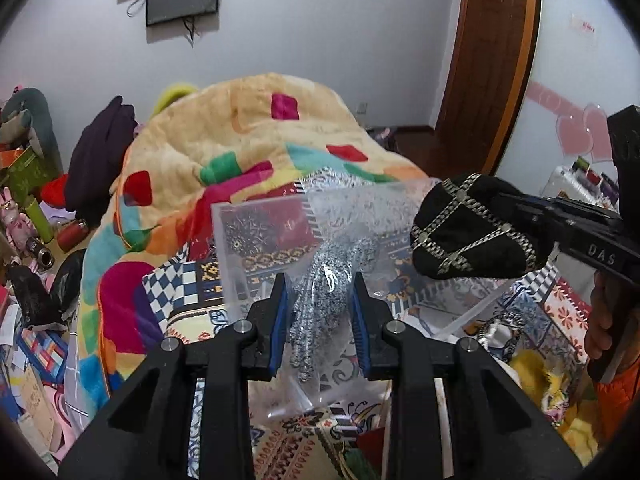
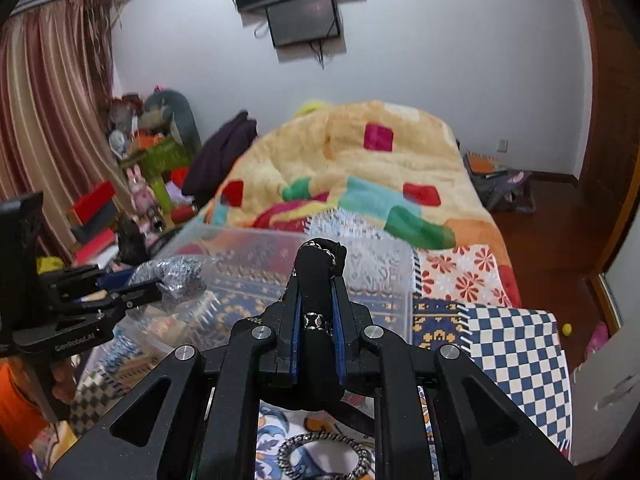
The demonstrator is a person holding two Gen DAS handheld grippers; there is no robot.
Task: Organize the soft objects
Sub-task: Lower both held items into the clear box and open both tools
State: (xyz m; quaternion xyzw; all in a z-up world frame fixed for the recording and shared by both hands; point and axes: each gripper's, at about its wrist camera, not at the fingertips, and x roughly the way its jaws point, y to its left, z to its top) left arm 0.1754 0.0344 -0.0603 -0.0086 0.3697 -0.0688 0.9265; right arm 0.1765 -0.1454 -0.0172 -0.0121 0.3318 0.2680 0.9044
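The surface is a bed spread with a patchwork cover of checks, flowers and carpet-like patterns. A thick cream blanket with coloured blocks lies heaped across the middle of both views, behind everything held. The wall behind is pale, with 2 dark screens mounted at the top centre of the right view. Striped curtains hang at that view's left edge, and a brown door stands at the upper right of the left view.

A clear plastic box sits on the bed at centre frame, in front of the blanket.

The left claw is pressed onto a clear bag holding silvery speckled fabric, raised over the box. The right claw pinches a black pouch crossed with metal chains, also held above the box, at the right of the left view. Bag and pouch hang near each other but apart.

A dark garment lies at the blanket's left side. Toys, boxes and a green crate crowd the left of both views. A chain ring lies on the cover at the bottom of the right view, below the claw. The box's near wall stands between both claws and the blanket.
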